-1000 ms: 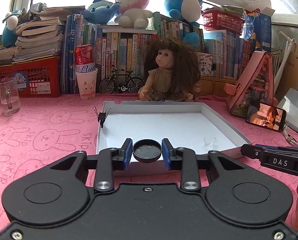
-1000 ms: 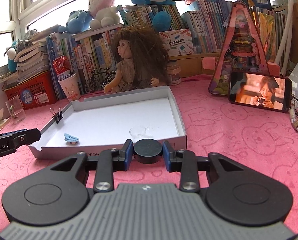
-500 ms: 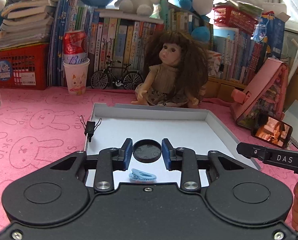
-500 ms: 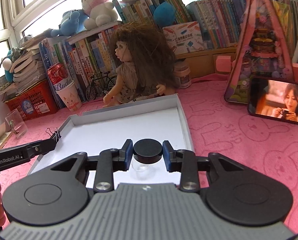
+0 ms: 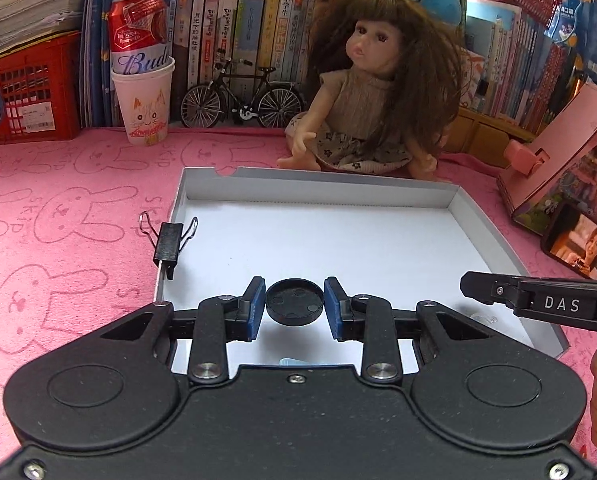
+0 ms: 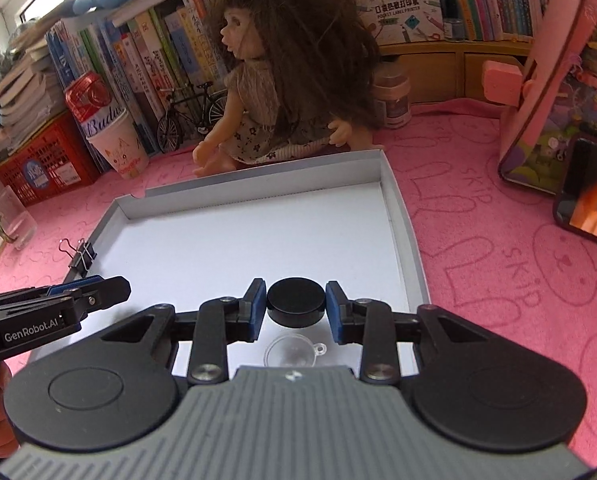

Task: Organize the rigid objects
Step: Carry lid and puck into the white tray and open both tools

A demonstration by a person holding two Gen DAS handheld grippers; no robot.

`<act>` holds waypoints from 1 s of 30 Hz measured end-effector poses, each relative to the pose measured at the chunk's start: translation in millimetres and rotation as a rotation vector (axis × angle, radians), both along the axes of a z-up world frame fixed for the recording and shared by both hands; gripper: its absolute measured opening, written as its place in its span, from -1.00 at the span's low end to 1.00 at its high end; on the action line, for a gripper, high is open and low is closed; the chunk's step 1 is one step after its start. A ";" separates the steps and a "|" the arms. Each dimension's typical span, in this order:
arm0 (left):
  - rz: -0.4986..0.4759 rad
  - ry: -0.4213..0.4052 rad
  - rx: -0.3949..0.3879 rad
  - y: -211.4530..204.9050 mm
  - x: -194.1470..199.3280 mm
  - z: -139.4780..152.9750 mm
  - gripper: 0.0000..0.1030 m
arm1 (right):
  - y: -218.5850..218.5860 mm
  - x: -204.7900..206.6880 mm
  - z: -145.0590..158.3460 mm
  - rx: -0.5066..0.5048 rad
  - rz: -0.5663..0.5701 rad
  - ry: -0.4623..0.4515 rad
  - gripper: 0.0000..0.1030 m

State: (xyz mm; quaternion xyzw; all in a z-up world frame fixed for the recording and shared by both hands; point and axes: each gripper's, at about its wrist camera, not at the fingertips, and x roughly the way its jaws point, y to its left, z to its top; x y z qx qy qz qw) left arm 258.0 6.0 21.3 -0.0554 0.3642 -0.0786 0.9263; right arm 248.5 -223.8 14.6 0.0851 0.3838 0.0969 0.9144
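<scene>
My left gripper (image 5: 295, 303) is shut on a black round cap (image 5: 295, 301), hollow side facing the camera, above the near part of the white shallow box (image 5: 318, 190). My right gripper (image 6: 295, 306) is shut on a black round disc (image 6: 295, 301), also over the box (image 6: 402, 216), near its right wall. A clear plastic suction cup (image 6: 294, 351) lies on the box floor just under the right gripper. A sliver of a light blue piece (image 5: 292, 361) shows under the left gripper. Each gripper's tip shows in the other's view: right (image 5: 498, 290), left (image 6: 98, 290).
A black binder clip (image 5: 168, 242) grips the box's left wall. Behind the box sit a doll (image 5: 370, 96), a model bicycle (image 5: 240, 100), a paper cup with a red can (image 5: 144, 76), a red crate (image 5: 22, 88) and books. A phone (image 5: 578, 246) and pink house (image 5: 566, 160) stand right.
Both grippers have moved forward over the box with their black pieces still held. The doll and books loom larger, and the blue piece and suction cup have slid under the grippers.
</scene>
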 end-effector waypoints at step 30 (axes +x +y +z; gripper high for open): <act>-0.002 0.036 0.028 -9.4 -2.0 -12.4 -0.42 | 13.6 1.9 -9.9 -0.111 0.032 0.019 -0.22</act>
